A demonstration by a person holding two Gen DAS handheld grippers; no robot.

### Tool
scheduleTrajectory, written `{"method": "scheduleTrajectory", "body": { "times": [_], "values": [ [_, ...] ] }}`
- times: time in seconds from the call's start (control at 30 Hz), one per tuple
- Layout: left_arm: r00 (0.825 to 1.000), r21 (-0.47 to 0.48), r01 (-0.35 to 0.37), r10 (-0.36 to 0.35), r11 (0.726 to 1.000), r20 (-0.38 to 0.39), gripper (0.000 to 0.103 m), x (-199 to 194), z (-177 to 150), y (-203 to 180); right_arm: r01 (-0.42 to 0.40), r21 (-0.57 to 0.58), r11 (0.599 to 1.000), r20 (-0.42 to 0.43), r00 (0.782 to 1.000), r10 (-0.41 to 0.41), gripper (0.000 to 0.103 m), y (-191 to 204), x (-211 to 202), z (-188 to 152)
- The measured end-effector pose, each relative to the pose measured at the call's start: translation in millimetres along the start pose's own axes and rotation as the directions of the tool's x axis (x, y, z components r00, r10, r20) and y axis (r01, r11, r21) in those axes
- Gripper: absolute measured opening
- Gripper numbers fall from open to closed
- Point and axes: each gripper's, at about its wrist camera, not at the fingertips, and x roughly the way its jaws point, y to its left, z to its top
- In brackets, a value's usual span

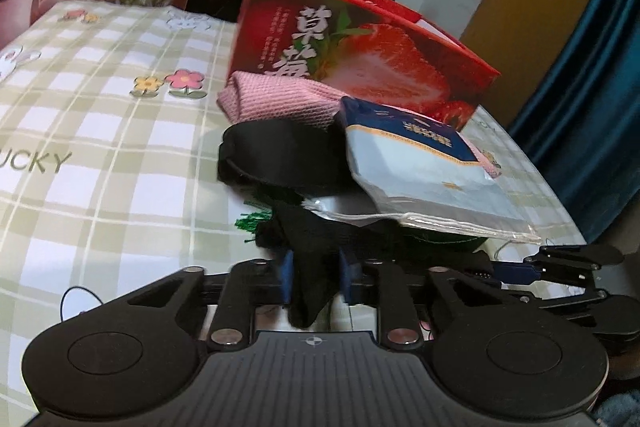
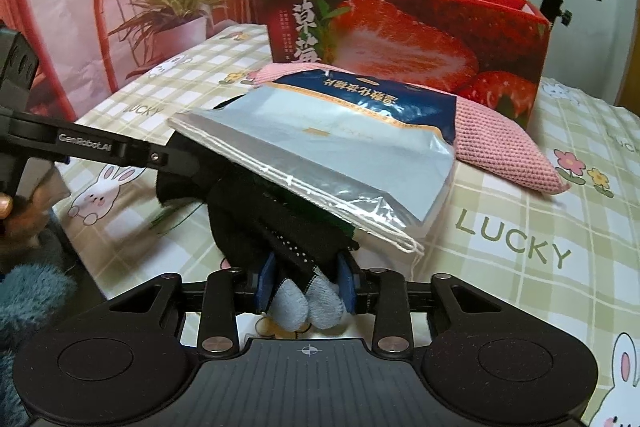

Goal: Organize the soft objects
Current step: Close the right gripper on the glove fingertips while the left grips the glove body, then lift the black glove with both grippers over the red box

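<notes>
- Left wrist view: the left claw (image 1: 313, 277) is clamped narrow on the black end of a sock (image 1: 310, 267), whose long axis runs toward 12 o'clock into the pile. Above it, at 1 o'clock, a blue-white plastic pouch (image 1: 424, 179) lies on a black strap (image 1: 276, 155); a pink knitted cloth (image 1: 280, 99) and the red strawberry box (image 1: 360, 47) stand beyond on the checked surface (image 1: 100, 107)
- Right wrist view: the right claw (image 2: 308, 285) pinches the grey toes of the sock (image 2: 308, 301), which stretches toward 11 o'clock under the pouch (image 2: 332, 147), toward the left claw (image 2: 172, 159) at 10 o'clock. Both claws hold opposite ends; I judge pulling it free of the pouch comes next
</notes>
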Motion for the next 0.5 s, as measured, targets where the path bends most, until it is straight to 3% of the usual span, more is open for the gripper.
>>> {"method": "scheduleTrajectory", "body": {
  "times": [0.07, 0.23, 0.5],
  "values": [
    [1.000, 0.017, -0.002, 0.002, 1.000, 0.007, 0.018, -2, 0, -3, -0.012, -0.012, 1.000, -0.007, 1.000, 0.012, 0.020, 2, -1, 1],
    [0.998, -0.001, 0.014, -0.014, 1.000, 0.066, 0.016, -18, 3, -1, -0.039, -0.062, 0.997, 0.012, 0.999, 0.040, 0.016, 11, -12, 5],
    [0.960, 0.026, 0.076, -0.080, 0.997, 0.267, 0.016, -77, 21, -12, -0.108, -0.039, 0.993, 0.185, 0.976, 0.114, 0.016, 6, -63, 36]
  ]
}}
